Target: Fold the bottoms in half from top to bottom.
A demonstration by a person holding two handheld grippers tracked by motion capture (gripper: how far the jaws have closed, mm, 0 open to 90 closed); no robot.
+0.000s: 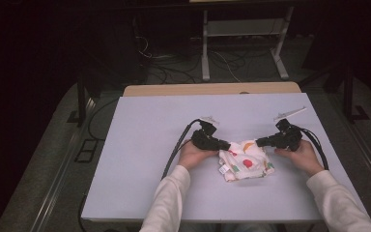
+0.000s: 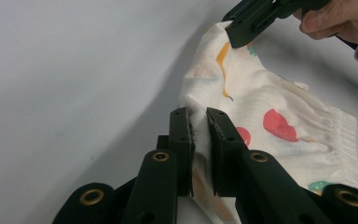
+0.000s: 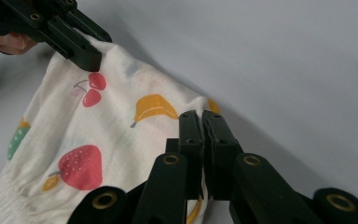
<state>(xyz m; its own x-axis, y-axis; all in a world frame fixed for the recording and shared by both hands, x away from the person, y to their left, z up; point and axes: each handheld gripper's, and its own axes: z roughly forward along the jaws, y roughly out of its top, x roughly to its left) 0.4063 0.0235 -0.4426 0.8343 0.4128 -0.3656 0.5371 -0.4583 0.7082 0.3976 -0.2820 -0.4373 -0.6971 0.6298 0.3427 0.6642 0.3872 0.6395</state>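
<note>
Sleeves (image 1: 170, 198) in white come in from the bottom edge of the high view, and with them we see our two hands on the pale grey desk (image 1: 140, 145). At the left, the left hand (image 1: 193, 153) carries the left tool (image 1: 226, 145), with its black cable curving back toward the near edge of the desk. In the left gripper view its two black jaws stand narrow and press on a fold of the cloth (image 2: 279, 126); the fabric sits between the pads. This cloth is a small white garment printed with fruits, red strawberries, cherries and a yellow banana, and it has a ribbed band on one edge. It lies crumpled on the desk between our two tools, a little right of the middle and toward the near side. At the right, the right tool (image 1: 259, 142) pinches the other upper corner of the cloth; in the right gripper view its jaws are almost together, with a thin layer of fabric between them. The right hand (image 1: 303, 155) rests just behind it on the desk.
</note>
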